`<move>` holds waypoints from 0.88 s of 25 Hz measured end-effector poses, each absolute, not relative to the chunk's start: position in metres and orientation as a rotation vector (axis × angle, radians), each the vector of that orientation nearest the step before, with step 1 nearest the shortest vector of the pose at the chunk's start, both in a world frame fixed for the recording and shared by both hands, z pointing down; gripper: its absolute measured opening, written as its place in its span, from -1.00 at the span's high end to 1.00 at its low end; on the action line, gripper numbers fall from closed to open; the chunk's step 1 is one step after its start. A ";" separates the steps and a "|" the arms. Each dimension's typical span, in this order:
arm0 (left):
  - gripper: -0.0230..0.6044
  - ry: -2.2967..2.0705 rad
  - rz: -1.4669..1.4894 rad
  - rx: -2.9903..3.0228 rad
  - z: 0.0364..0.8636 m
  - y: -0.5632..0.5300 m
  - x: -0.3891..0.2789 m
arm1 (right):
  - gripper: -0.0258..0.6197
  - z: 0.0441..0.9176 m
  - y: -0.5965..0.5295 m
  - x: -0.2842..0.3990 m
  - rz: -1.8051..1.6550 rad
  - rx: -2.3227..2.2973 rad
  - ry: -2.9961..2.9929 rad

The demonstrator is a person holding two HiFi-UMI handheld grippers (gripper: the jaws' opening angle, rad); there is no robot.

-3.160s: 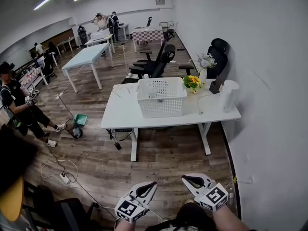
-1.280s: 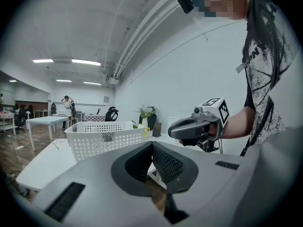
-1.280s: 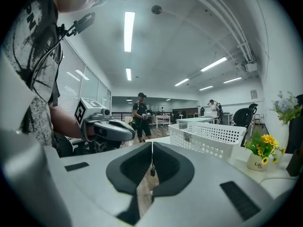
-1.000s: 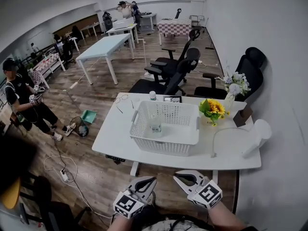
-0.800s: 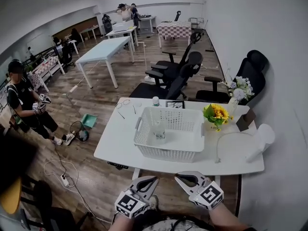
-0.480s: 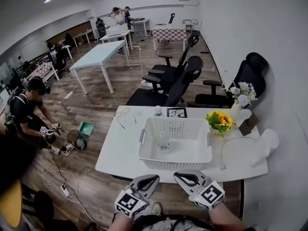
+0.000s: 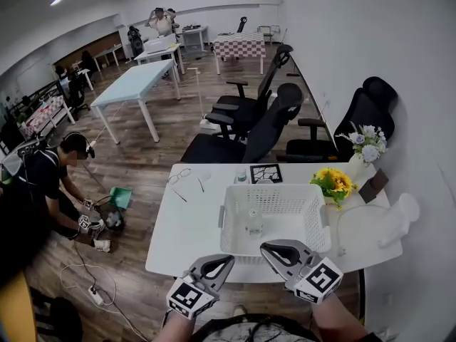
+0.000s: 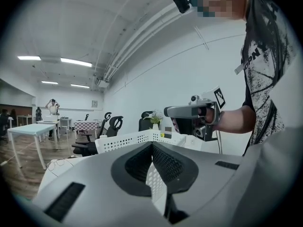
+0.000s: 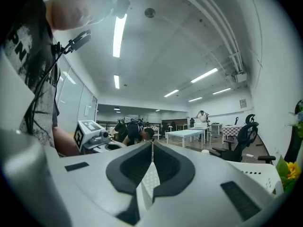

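Note:
A white perforated basket [image 7: 306, 218] stands on a white table [image 7: 187, 226], with a small clear bottle [image 7: 254, 224] inside it. Both grippers hover side by side at the table's near edge, just short of the basket. My left gripper [image 7: 226, 261] is shut with nothing in it, and so is my right gripper [image 7: 268, 249]. The left gripper view looks over the closed jaw tips [image 8: 152, 144] to the basket [image 8: 124, 141] and the right gripper [image 8: 191, 112]. From the right gripper view, the closed tips [image 9: 152, 143] point past the left gripper [image 9: 94, 135] and the basket's corner [image 9: 258, 170].
Yellow flowers [image 7: 332, 182], a vase of pale flowers [image 7: 368, 144], a white lamp [image 7: 397, 216], a framed picture [image 7: 265, 173] and glasses [image 7: 178, 176] are on the table. Black office chairs [image 7: 263, 130] stand behind it. A person [image 7: 53, 180] crouches on the floor at left.
The table and basket have come closer and now lie right before both grippers. The person at left has gone from standing to crouching. Both grippers stay shut.

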State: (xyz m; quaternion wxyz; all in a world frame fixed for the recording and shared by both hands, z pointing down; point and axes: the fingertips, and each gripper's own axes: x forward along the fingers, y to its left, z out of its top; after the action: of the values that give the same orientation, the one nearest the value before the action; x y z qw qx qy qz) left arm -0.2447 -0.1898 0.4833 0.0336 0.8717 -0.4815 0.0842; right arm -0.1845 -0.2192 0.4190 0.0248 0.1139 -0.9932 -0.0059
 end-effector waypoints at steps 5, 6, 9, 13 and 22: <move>0.89 -1.456 0.275 2.732 0.481 -0.202 -0.266 | 0.85 0.402 -0.256 -0.202 -0.102 0.428 -3.060; 0.89 -1.454 0.270 2.738 0.481 -0.203 -0.270 | 0.85 0.403 -0.264 -0.205 -0.110 0.438 -3.044; 0.89 -1.448 0.238 2.734 0.482 -0.203 -0.279 | 0.85 0.415 -0.285 -0.213 -0.122 0.458 -2.966; 0.89 -1.446 0.242 2.732 0.484 -0.203 -0.286 | 0.85 0.434 -0.304 -0.219 -0.121 0.427 -2.878; 0.89 -1.572 0.207 2.603 0.498 -0.203 -0.307 | 0.53 0.496 -0.347 -0.232 -0.037 0.330 -2.704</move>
State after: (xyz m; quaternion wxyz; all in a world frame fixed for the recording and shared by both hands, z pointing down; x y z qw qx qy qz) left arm -0.3066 -0.2035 0.4979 0.0467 0.8531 -0.5152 0.0677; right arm -0.2316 -0.3469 0.4958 0.2071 0.1184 -0.9710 -0.0131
